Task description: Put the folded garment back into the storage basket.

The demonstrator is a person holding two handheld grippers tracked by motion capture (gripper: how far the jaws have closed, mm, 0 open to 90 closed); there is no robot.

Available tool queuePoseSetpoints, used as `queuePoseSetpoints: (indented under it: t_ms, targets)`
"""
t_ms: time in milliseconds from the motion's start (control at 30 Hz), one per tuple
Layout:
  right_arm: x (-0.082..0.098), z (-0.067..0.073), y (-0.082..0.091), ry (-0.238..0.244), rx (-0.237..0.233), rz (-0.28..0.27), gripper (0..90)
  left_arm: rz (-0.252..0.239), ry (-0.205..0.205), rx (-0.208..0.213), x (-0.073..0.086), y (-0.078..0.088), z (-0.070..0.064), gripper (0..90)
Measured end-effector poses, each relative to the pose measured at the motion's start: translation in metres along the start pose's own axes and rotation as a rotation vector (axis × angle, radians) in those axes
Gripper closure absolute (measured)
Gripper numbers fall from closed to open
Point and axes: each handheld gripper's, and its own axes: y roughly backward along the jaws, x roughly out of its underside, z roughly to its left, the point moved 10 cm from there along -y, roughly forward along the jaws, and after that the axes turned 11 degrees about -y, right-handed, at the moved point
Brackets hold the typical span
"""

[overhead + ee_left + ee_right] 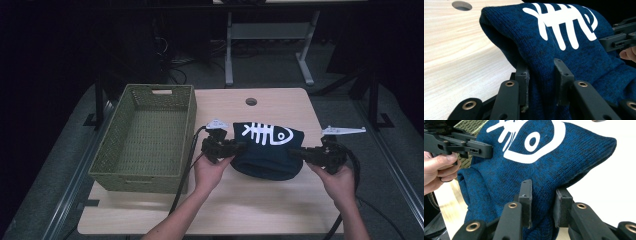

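Two grips: both grippers pinched one garment.
Sweater (267, 150): dark blue knit with white fishbone print, bunched on the table (250, 210), centre.
Left gripper (235, 148): at its 9 o'clock edge, jaws clamped on a fold.
Right gripper (299, 152): at its 3 o'clock edge, jaws clamped on fabric.
Basket (120, 172): green woven, farther at 9 o'clock.

Matt knitted sweater (564, 57), pale wood table (280, 210)
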Motion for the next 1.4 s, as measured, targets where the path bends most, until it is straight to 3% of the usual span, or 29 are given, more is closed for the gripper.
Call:
queuePoseSetpoints:
  t_ms: [700,1233,1400]
  targets:
    - [-0.023,0.027,0.003,0.011,-0.042,-0.026,72.0,-0.025,-0.011,-0.004,-0.019,0.030,0.007,69.1]
    - [-0.034,0.045,0.001,0.017,-0.064,-0.022,72.7,-0.049,0.001,-0.006,-0.028,0.049,0.013,69.1]
    - [-0.042,0.058,0.000,0.027,-0.069,-0.025,72.7,-0.069,0.012,-0.003,-0.033,0.061,0.019,69.1]
